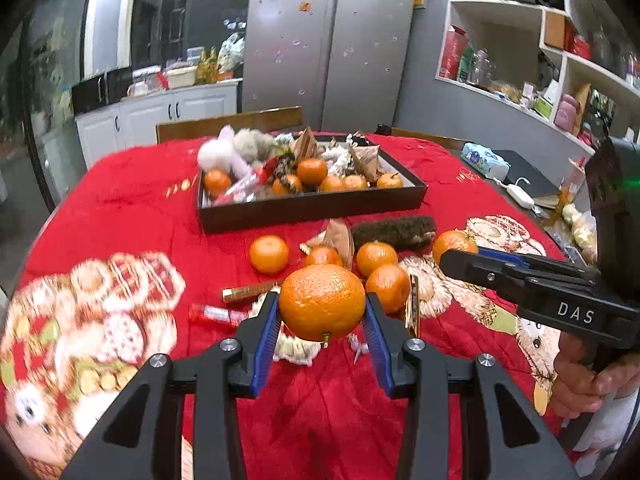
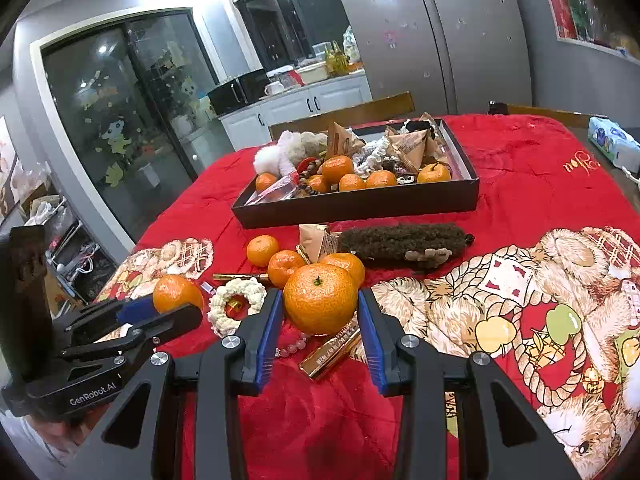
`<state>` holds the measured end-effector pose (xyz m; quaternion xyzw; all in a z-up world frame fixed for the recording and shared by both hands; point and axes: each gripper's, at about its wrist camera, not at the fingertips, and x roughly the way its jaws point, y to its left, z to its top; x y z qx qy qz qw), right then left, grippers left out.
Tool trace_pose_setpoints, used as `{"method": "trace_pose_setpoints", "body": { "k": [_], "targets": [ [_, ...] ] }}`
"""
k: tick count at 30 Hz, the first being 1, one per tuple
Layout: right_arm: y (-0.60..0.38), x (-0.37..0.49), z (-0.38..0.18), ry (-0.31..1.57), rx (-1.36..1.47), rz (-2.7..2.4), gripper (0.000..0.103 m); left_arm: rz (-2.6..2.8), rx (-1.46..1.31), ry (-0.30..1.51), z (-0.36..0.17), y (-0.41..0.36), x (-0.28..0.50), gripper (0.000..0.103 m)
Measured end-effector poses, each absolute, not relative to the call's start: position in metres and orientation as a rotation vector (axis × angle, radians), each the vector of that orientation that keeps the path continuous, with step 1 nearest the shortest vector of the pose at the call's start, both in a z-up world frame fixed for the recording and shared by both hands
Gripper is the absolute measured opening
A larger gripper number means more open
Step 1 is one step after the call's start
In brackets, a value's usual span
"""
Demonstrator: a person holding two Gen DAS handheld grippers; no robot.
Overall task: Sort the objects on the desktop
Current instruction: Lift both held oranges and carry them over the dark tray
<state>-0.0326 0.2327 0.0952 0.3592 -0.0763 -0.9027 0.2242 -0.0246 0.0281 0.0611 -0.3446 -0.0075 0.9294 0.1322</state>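
A large tangerine (image 1: 322, 308) sits pinched between the blue pads of my left gripper (image 1: 322, 300), lifted above the red tablecloth. My right gripper (image 2: 319, 294) is shut on a second tangerine (image 2: 320, 304), also off the cloth. Each gripper shows in the other's view: the right gripper (image 1: 460, 257) comes in from the right, and the left gripper (image 2: 168, 308) from the left with its tangerine (image 2: 176, 292). Several loose tangerines (image 1: 269, 253) lie just beyond both grippers. Farther back stands a dark tray (image 1: 312, 210) holding tangerines, plush toys and paper packets.
A brown furry roll (image 2: 400, 242) and a paper packet (image 2: 316, 240) lie in front of the tray. A gold wrapped bar (image 2: 332, 354), a white scrunchie (image 2: 236, 306) and a small red tube (image 1: 216, 314) lie under the grippers. A tissue pack (image 1: 484, 160) is far right.
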Motion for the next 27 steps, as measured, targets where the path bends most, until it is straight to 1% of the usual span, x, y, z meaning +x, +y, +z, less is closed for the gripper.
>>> {"method": "trace_pose_setpoints", "body": {
  "k": [6,12,17,22,27],
  "targets": [
    [0.232,-0.047,0.106,-0.243,1.045,-2.463,0.037,2.684,-0.941,0.028,0.082,0.03,-0.037,0.042],
    [0.227,-0.056,0.13,-0.178,0.998,-2.508,0.037,2.699,-0.885,0.025,0.106,0.025,-0.062,0.043],
    [0.218,-0.07,0.149,-0.142,0.956,-2.534,0.037,2.769,-0.819,0.11,0.13,0.021,-0.092,0.043],
    [0.211,-0.087,0.167,-0.117,0.915,-2.56,0.037,2.756,-0.826,0.055,0.145,0.011,-0.122,0.043],
    [0.211,-0.107,0.182,-0.123,0.879,-2.593,0.037,2.786,-0.774,0.056,0.151,0.006,-0.145,0.043]
  ]
}}
